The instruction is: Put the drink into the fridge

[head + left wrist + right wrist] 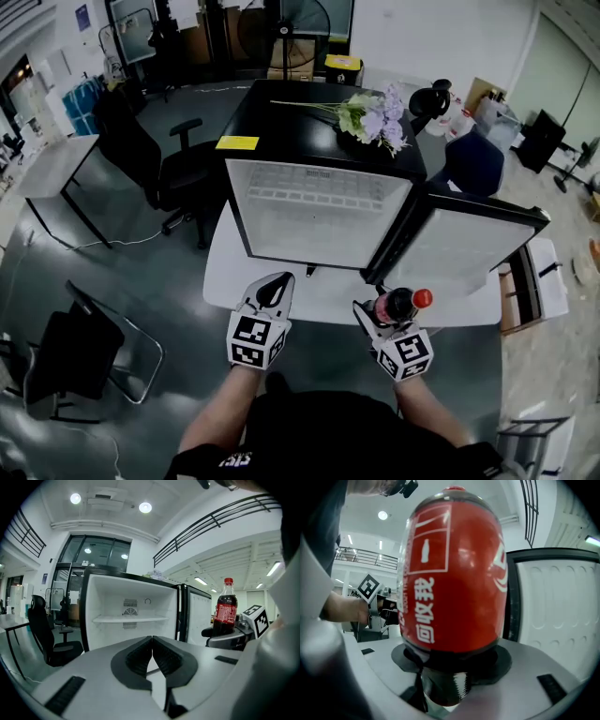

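A cola bottle (397, 305) with a red cap and red label stands upright in my right gripper (377, 317), whose jaws are shut on its lower body. Up close in the right gripper view, the bottle (452, 581) fills the frame, and it also shows as the bottle (226, 609) at the right of the left gripper view. My left gripper (272, 291) is shut and holds nothing; its pads (152, 656) meet. Both grippers hover over the white table (323, 295) just in front of the small black fridge (319, 141). The fridge's door (464, 246) hangs open to the right, and its white interior (129, 616) has one bare shelf.
Purple flowers (375, 117) and a yellow note (237, 142) lie on the fridge top. A black office chair (155, 159) stands left of the fridge, and another dark chair (80, 352) is at the lower left. A drawer unit (534, 281) sits at the right.
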Tool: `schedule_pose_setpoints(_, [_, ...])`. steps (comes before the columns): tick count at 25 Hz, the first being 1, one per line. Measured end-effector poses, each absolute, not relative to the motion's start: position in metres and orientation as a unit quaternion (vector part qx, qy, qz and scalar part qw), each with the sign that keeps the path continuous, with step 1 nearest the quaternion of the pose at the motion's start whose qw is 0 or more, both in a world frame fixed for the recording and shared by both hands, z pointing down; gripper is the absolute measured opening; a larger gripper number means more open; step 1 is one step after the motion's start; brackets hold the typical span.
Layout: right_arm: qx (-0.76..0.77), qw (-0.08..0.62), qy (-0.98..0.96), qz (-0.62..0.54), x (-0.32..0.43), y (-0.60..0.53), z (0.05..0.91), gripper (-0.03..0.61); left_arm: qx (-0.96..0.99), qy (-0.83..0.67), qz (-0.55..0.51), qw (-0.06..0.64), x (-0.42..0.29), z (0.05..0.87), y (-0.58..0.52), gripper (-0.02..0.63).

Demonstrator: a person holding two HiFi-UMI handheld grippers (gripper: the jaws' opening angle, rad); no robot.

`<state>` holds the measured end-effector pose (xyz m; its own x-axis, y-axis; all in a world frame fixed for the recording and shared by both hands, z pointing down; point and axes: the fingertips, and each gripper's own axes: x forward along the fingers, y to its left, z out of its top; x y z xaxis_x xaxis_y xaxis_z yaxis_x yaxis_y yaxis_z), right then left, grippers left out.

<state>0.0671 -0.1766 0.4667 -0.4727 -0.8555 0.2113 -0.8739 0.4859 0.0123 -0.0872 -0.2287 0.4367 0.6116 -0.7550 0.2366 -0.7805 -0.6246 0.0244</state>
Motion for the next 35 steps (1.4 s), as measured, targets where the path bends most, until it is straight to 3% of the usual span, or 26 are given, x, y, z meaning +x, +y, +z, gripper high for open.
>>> schedule_pose_setpoints(12, [0.531,0.105,-0.838,0.069,-0.064,-0.229,0.469,0.262,0.907,-0.4,0.1,0.086,-0.218,0.444,-0.282,0.018])
schedule_pose_setpoints(35, [0.518,0.162,-0.837,0.071,-0.093,-0.302,0.508,0.262,0.907,-0.393,0.107,0.11,-0.249,0.459,-0.331,0.018])
